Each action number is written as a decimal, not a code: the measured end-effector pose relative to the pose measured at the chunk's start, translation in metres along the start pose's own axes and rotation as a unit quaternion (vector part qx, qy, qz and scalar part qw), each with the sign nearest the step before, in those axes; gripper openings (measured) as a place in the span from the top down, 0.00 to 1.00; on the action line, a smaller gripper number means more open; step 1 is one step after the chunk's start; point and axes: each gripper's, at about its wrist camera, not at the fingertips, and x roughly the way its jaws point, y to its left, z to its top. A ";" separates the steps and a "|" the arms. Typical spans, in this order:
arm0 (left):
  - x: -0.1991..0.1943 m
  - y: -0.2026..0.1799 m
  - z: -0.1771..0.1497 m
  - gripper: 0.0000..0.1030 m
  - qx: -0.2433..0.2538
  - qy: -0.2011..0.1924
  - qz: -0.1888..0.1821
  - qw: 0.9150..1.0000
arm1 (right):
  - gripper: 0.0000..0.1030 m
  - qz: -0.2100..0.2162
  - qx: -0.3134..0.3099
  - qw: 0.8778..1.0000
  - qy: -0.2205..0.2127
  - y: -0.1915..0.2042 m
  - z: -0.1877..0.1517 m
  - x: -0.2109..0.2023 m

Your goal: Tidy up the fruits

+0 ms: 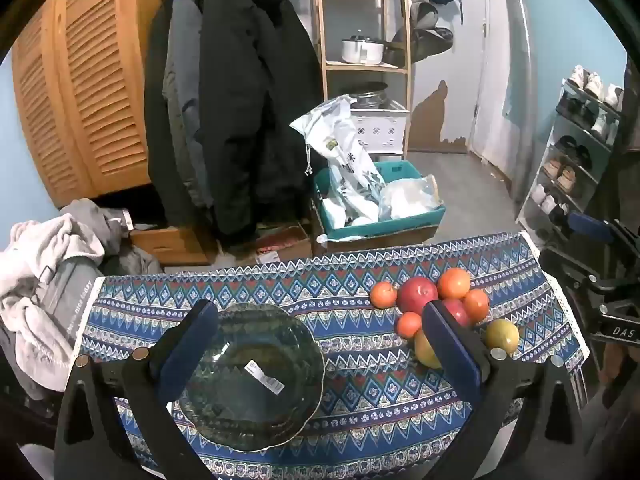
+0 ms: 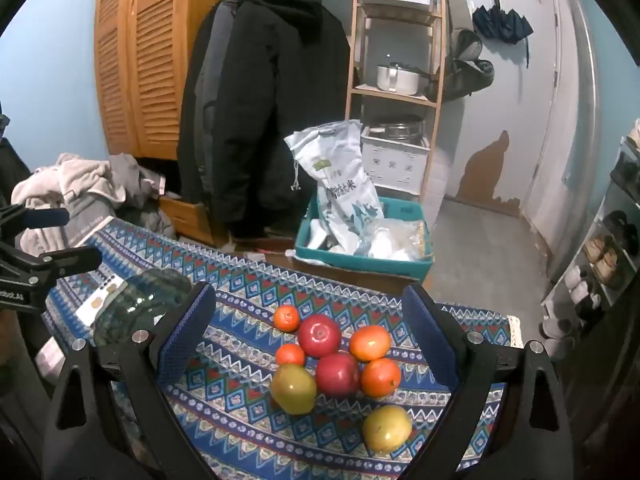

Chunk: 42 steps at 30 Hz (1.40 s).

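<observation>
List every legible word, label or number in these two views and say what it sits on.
"DAS": black right claw body.
"dbot.AI", start cut off: black left claw body.
"nice today", partly legible: grey folded garment.
White rice sack: printed characters too blurred.
White sticker on green glass bowl: unreadable.

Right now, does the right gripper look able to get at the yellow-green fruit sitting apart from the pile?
Probably yes. The right gripper is open and empty above the cloth, and the lone yellow-green fruit lies apart from the pile, nothing covering it.
</observation>
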 end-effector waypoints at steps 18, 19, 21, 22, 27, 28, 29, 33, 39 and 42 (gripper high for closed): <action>-0.003 -0.001 -0.001 0.00 0.006 0.000 -0.002 1.000 | 0.10 0.003 0.000 1.000 0.009 0.000 -0.001 0.004; -0.002 -0.001 -0.002 0.00 0.006 0.000 -0.002 1.000 | 0.10 0.003 0.000 1.000 0.009 0.001 -0.003 0.004; -0.003 0.000 -0.001 0.00 0.006 0.000 -0.003 1.000 | 0.10 0.003 0.000 1.000 0.009 0.001 -0.004 0.003; -0.003 0.000 -0.001 0.00 0.006 0.000 -0.004 1.000 | 0.10 0.003 0.000 1.000 0.009 0.001 -0.003 0.004; -0.003 -0.001 -0.001 0.00 0.006 -0.002 -0.004 1.000 | 0.10 0.003 -0.001 1.000 0.010 0.001 -0.004 0.006; -0.003 -0.001 -0.001 0.00 0.006 -0.002 -0.004 1.000 | 0.10 0.003 0.000 1.000 0.010 0.001 -0.004 0.006; -0.003 0.000 -0.001 0.00 0.006 -0.002 -0.005 1.000 | 0.10 0.002 0.000 1.000 0.011 0.002 -0.004 0.005; -0.003 0.000 -0.002 0.00 0.008 -0.004 -0.006 1.000 | 0.10 0.002 0.001 1.000 0.011 0.003 -0.009 0.004; -0.004 0.001 -0.003 0.00 0.008 -0.005 -0.005 1.000 | 0.10 0.002 0.000 1.000 0.012 0.005 -0.007 0.007; -0.004 0.000 -0.003 0.00 0.008 -0.005 -0.005 1.000 | 0.10 0.003 0.000 1.000 0.012 0.005 -0.006 0.007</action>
